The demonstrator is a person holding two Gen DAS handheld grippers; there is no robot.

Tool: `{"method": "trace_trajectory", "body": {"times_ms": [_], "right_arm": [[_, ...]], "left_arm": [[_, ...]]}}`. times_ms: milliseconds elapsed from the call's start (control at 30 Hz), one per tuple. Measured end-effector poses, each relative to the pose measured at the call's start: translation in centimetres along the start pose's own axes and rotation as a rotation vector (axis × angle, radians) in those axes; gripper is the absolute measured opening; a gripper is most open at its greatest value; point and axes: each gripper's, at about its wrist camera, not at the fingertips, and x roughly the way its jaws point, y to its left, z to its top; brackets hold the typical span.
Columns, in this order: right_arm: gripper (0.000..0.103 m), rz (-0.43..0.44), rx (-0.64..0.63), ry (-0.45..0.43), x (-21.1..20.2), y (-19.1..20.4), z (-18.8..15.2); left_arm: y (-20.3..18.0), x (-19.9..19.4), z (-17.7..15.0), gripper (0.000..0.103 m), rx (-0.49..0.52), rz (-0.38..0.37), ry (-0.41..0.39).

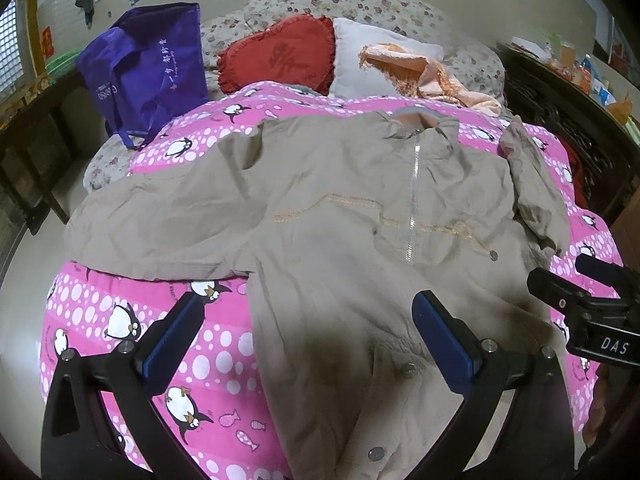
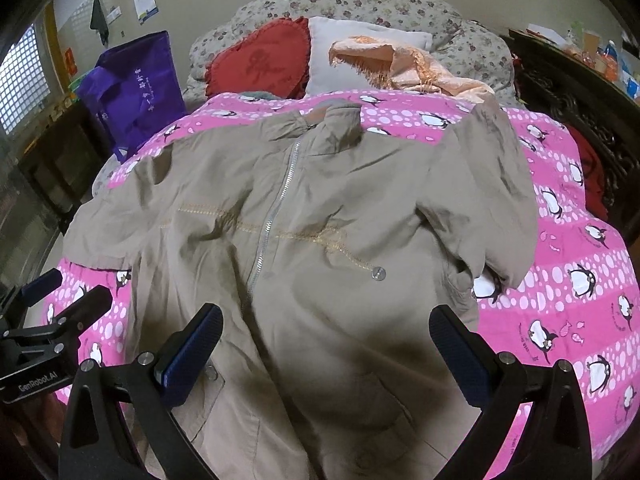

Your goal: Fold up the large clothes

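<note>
Below both spread jaws (nothing gripped) lies the khaki jacket point(image 1: 340, 216), zipper up, on the penguin quilt point(image 2: 580, 248).

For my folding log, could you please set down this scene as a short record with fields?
garment: tan jacket, spread front up, zipped
surface: pink penguin quilt on a bed
sleeves: one spread flat out to the side; the other bunched beside the body
left gripper: open, above the jacket's hem, holding nothing
right gripper: open, above the hem, holding nothing
behind the jacket: red cushion, white pillow, peach cloth, purple bag
folding: not yet begun
</note>
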Motion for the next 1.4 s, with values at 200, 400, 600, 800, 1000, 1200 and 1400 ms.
{"method": "trace_trajectory", "body": {"times_ms": [200, 400, 600, 800, 1000, 1200, 1400], "right_arm": [[0.103, -0.030, -0.018, -0.006, 0.1, 0.2, 0.1], [0.103, -0.026, -0.028, 0.000, 0.3, 0.5, 0.1], [0.103, -0.033, -0.030, 0.003, 0.7, 0.8, 0.2], [0.103, -0.038, -0.001, 0.002, 0.8, 0.3, 0.2], [0.103, -0.033, 0.004, 0.009, 1.0, 0.2, 0.2], [0.103, -0.036, -0.003, 0.024, 1.5, 0.5, 0.0], [0.103, -0.036, 0.008, 0.037, 2.0, 0.5, 0.0]], "left_arm": [[0.6, 0.0, 0.0, 0.103, -0.021, 0.034, -0.025], [0.8, 0.4, 0.3, 0.103, -0.040, 0.030, -0.014], [0.9, 0.7, 0.3, 0.103, -0.044, 0.030, -0.011], [1.0, 0.9, 0.3, 0.103, -0.047, 0.028, -0.022], [0.8, 0.9, 0.2, 0.103, -0.044, 0.032, -0.019], [0.7, 1.0, 0.1, 0.103, -0.035, 0.039, -0.017], [0.8, 1.4, 0.2, 0.103, -0.052, 0.032, -0.003]]}}
